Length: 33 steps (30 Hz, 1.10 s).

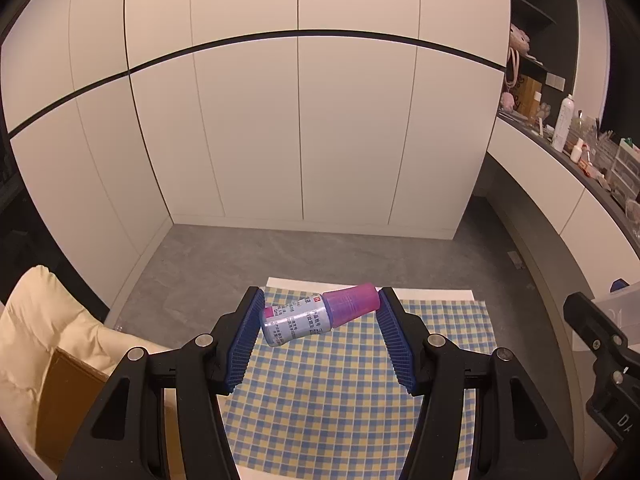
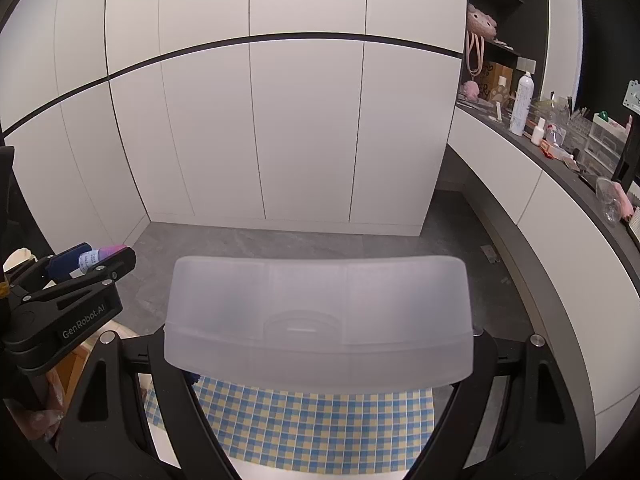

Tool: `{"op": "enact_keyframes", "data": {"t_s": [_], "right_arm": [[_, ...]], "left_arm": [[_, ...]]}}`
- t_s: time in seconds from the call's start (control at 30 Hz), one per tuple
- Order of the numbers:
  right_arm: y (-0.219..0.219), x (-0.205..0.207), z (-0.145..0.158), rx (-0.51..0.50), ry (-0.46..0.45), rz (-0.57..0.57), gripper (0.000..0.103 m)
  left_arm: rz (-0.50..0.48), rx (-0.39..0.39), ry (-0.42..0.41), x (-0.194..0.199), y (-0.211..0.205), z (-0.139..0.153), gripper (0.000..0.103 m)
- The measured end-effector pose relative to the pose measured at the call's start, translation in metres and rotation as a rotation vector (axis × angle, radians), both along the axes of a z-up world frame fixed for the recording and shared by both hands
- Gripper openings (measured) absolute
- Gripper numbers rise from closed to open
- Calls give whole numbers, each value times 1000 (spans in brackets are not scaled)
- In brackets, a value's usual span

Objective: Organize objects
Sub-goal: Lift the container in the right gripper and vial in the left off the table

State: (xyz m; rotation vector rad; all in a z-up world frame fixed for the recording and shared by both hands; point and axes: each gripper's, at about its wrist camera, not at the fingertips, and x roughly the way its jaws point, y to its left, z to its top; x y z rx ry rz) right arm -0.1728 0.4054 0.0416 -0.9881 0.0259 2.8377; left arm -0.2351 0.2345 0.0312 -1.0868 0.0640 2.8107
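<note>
A small bottle point(image 1: 304, 318) with a pale printed label and a pink cap lies crosswise between the blue pads of my left gripper point(image 1: 320, 310), which is shut on it, base against the left pad and cap against the right. It hangs above a blue-and-yellow checked cloth point(image 1: 340, 392). In the right wrist view a frosted translucent plastic box point(image 2: 318, 320) fills the span between the fingers of my right gripper point(image 2: 320, 344), shut on it; the fingertips are hidden behind the box. The left gripper point(image 2: 90, 260) with the bottle shows at that view's left edge.
White cabinet doors point(image 1: 300, 128) stand ahead across a grey floor point(image 1: 304, 252). A dark counter point(image 2: 560, 152) crowded with bottles and clear organisers runs along the right. A cream cushion point(image 1: 36, 320) and a cardboard box point(image 1: 68, 392) sit at the left.
</note>
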Motion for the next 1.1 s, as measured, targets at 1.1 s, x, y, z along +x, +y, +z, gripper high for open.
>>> {"op": "enact_keyframes", "data": {"t_s": [1.1], "right_arm": [[-18, 130, -20, -51, -85, -41, 85]], "left_arm": [[-40, 2, -15, 140, -46, -6, 58]]}}
